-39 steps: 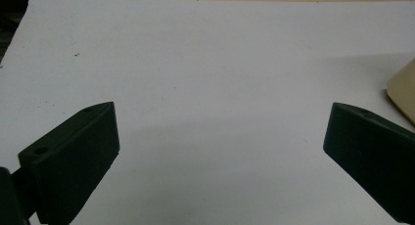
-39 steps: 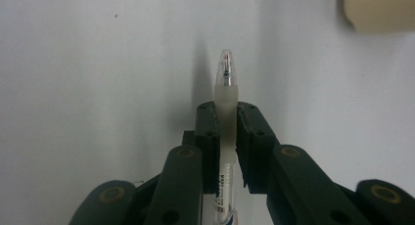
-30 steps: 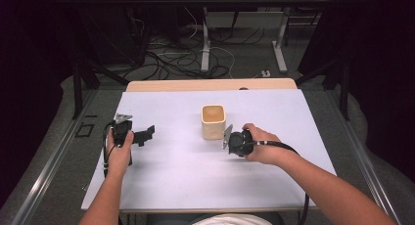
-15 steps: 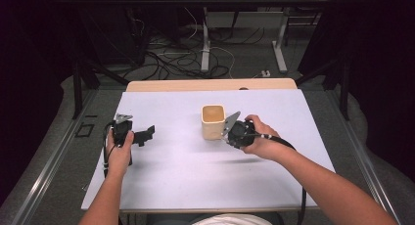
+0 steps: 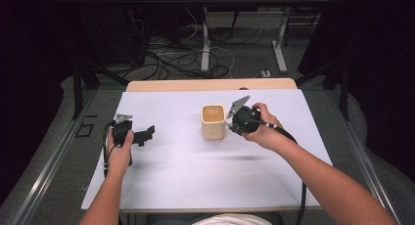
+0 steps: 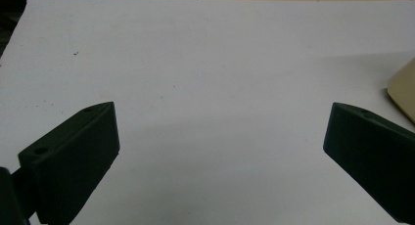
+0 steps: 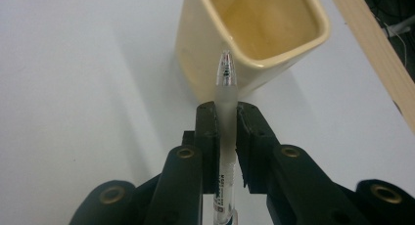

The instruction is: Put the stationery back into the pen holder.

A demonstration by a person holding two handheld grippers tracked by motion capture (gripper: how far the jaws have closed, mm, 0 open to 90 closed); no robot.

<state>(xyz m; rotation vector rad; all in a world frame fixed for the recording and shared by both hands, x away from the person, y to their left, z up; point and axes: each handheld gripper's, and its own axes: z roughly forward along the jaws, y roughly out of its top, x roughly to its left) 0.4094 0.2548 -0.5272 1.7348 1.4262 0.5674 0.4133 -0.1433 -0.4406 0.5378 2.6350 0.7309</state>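
Note:
A cream square cup stands upright near the middle of the white table. My right gripper is shut on a clear frosted pen; the pen's tip points toward the cup and stops just short of its near corner. In the high view my right gripper hangs raised just right of the cup. My left gripper rests at the table's left with its jaws wide apart. Nothing lies between the left fingers, and a corner of the cup shows at that view's right edge.
A wooden strip borders the table's far edge. Beyond it, cables and desk legs cover the floor. White surface lies bare in front of the cup and between the two hands.
My right gripper has risen off the table with the pen and moved toward the cup's right side. The left hand has stayed where it was.

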